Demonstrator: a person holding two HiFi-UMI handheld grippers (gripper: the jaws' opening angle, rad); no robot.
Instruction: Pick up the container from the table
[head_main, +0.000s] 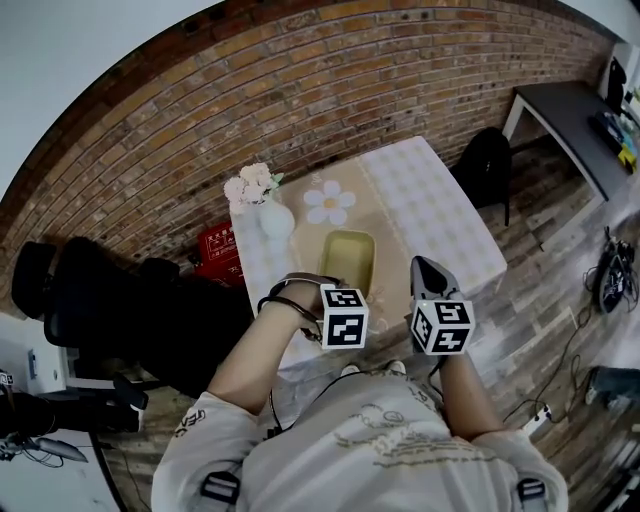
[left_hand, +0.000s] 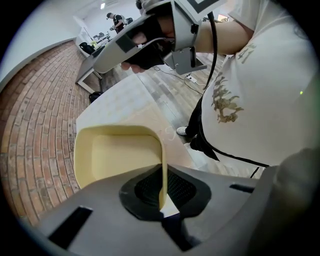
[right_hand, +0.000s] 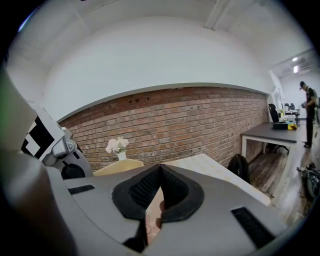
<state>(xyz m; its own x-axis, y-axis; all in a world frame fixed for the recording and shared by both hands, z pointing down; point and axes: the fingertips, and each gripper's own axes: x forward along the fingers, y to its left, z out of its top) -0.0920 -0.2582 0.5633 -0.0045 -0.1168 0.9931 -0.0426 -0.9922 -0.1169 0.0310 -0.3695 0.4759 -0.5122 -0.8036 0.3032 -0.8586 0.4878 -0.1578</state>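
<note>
The left claw (left_hand: 162, 197) pinches the near wall of the pale yellow rectangular plastic container (left_hand: 117, 160) on the cloth-covered worktop (head_main: 440, 215). The container looks light and stiff, and a one-edge hold may tilt it. The right claw (right_hand: 159, 192) is closed and empty.

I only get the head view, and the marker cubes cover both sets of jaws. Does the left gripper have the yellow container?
Observer: Yes. In the left gripper view, the left gripper is shut on the container, with one side wall standing between its pads.
Operator: And the right one?
Observer: The right gripper is shut with nothing in it. It points over the table toward the vase of flowers.
Operator: Anyone nearby?
Observer: One person stands by the far desk, away from the table.
</note>
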